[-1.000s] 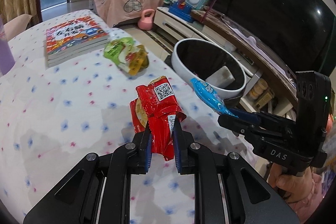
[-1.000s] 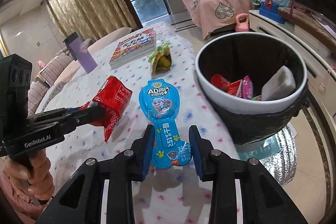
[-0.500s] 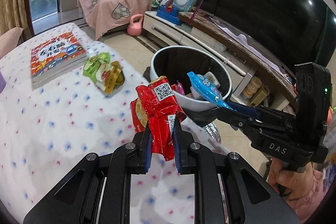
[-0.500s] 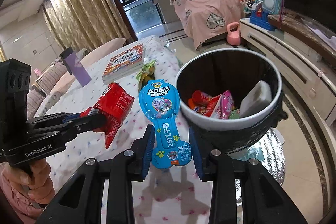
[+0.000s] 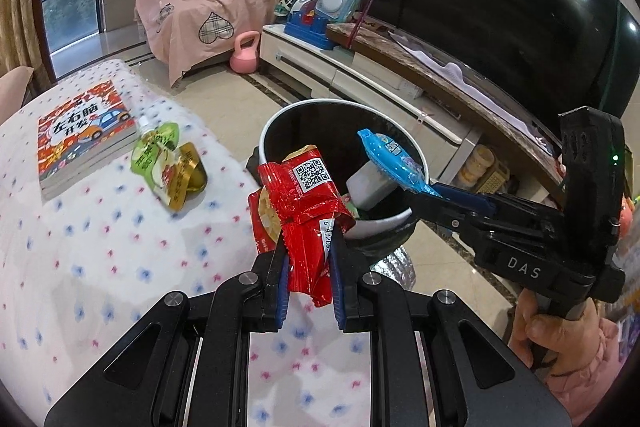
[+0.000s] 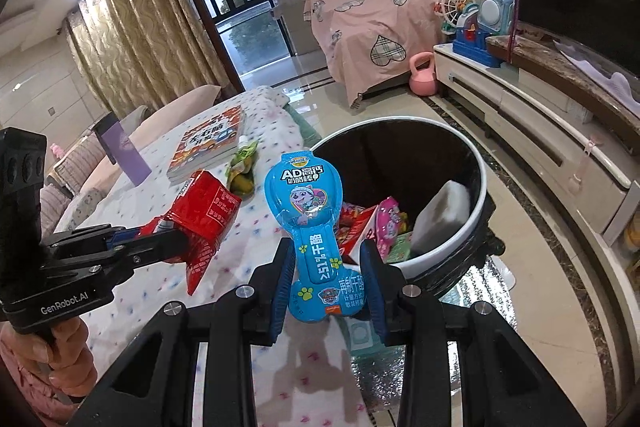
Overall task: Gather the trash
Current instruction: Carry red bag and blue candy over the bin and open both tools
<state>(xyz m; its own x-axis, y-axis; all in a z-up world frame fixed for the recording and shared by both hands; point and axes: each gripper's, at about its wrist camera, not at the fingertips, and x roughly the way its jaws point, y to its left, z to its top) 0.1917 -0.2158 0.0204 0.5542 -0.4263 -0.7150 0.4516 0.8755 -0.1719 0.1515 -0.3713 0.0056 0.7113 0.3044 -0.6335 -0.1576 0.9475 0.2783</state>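
The left gripper [image 5: 308, 267] has its jaws clamped on a crumpled red snack wrapper [image 5: 304, 203], which stands up from them with its QR code facing the camera. It hangs over the worktop [image 5: 100, 247] at the edge nearest the trash bin [image 5: 276, 131], with the top of the wrapper reaching over the bin's rim. The right gripper [image 6: 326, 279] pinches a blue cheese-stick packet [image 6: 308, 223] by its narrow lower half; its jaws are closed in against both sides, and the wide upper end points toward the bin [image 6: 476, 183]. In the left wrist view that packet [image 5: 394, 163] is held above the bin's opening.

The bin is round, white-rimmed and lined in black, standing on the floor just beside the worktop's edge. Inside lie a white block [image 6: 440, 215], a pink packet [image 6: 388, 223] and other wrappers. Left on the worktop's flowered cloth are a green drink pouch [image 5: 158, 155] with a gold wrapper [image 5: 186, 183] touching it, near the edge beside the bin, and a picture book [image 5: 80, 135] just beyond them toward the far end.
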